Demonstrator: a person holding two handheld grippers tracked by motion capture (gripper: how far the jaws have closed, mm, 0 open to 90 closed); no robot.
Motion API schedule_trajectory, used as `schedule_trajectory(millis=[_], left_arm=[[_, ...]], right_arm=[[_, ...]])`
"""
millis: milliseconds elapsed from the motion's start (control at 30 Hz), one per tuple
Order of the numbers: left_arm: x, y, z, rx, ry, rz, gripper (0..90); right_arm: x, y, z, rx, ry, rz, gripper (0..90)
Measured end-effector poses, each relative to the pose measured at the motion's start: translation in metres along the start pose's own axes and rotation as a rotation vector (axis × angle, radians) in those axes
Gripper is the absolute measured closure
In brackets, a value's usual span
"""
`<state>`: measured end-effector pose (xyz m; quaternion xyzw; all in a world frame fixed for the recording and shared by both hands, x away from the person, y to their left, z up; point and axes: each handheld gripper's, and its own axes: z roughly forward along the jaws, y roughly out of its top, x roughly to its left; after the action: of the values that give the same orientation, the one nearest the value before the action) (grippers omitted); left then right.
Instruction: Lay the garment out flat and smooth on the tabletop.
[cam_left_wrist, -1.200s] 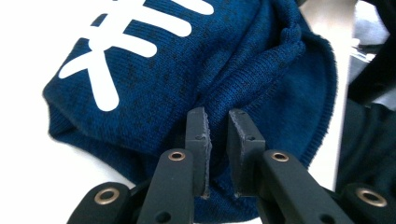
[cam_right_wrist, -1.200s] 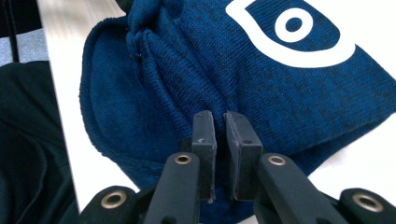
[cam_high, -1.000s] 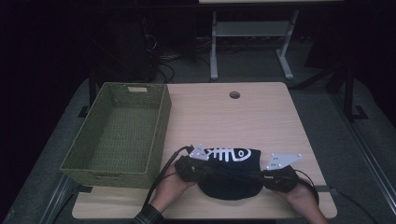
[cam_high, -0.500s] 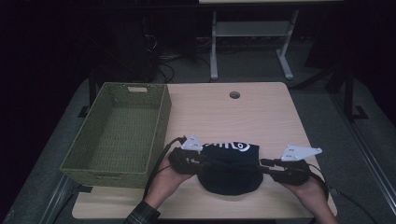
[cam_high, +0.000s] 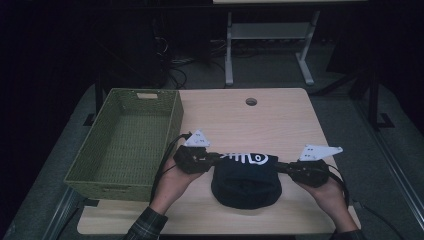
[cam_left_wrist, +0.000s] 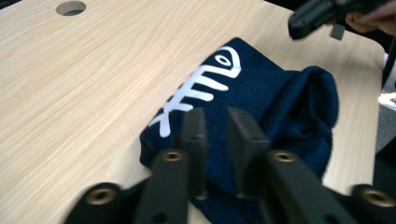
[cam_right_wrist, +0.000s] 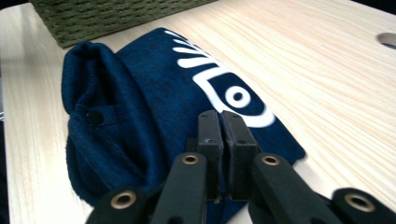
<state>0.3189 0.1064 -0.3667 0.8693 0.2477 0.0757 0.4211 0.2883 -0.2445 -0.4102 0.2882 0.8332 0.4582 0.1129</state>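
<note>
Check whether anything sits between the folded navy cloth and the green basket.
Nothing visible does. The navy cloth with the fish-skeleton print lies on the table, gripped at either end by the left gripper and right gripper. Bare wood separates it from the green wicker basket, whose near wall it must clear.

A green woven basket sits on the left side of the light wooden table, its inside bare. A round cable hole is cut near the table's far edge. Beyond, a white desk frame stands on the dark floor, with tangled cables nearby.
</note>
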Motion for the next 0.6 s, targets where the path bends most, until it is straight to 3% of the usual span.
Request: schedule_trajectory(millis=[100,167,367,433,600], left_arm=[[0.010,0.004,0.017,0.014,0.000,-0.014,89.6],[0.015,0.007,0.030,0.022,-0.005,-0.033,89.9],[0.021,0.007,0.063,0.078,-0.018,-0.028,89.9],[0.023,0.004,0.070,0.105,-0.023,-0.013,89.9],[0.021,-0.005,0.081,0.143,-0.043,-0.031,89.9]], right_arm=[[0.001,0.001,0.007,0.011,0.026,0.004,89.4],[0.003,0.001,0.011,0.022,0.040,0.008,89.5],[0.015,-0.008,0.019,0.054,0.084,0.004,89.6],[0.020,-0.013,0.020,0.063,0.099,0.007,89.6],[0.030,-0.024,0.025,0.105,0.127,0.003,89.7]])
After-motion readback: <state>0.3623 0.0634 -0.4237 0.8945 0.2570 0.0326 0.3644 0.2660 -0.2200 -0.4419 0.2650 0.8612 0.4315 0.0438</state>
